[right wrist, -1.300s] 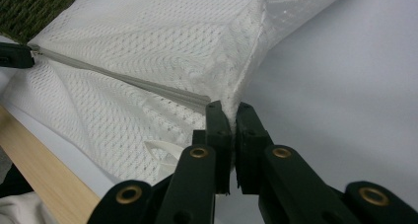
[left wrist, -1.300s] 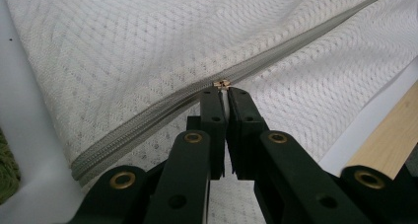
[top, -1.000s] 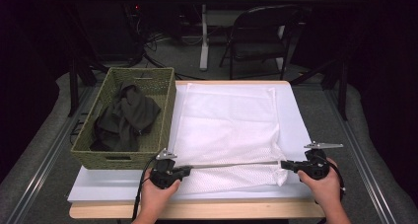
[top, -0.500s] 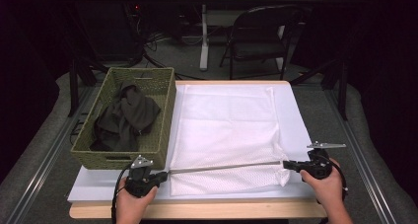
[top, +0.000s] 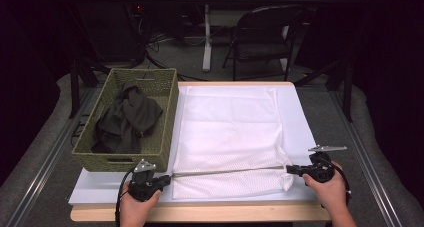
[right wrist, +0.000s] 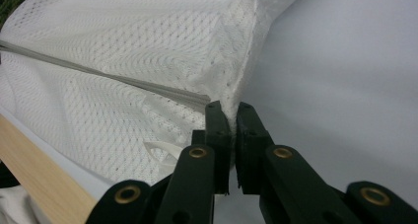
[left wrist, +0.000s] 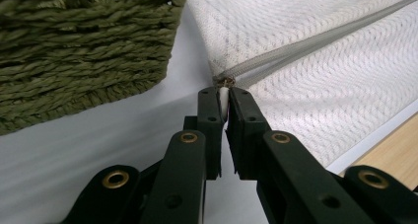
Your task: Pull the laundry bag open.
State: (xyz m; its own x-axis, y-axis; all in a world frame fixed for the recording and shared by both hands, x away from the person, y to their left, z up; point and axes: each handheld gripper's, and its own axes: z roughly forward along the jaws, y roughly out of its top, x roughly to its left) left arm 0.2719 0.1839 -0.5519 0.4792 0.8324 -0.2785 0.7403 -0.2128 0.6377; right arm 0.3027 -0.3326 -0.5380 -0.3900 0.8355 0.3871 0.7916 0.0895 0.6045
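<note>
Gripping zipper pull [left wrist: 224, 93] w/ left gripper [left wrist: 225, 98] at near-left corner of white mesh bag [top: 230, 137], right gripper [right wrist: 228, 116] is clamping the bag's opposite end, bag lying flat on table [top: 305, 117] beside green basket [top: 167, 112] w/ dark cloth [top: 127, 119].

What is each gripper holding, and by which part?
The left gripper pinches the zip pull of the mesh bag. The right gripper pinches the bag's corner at the zip's other end.
</note>
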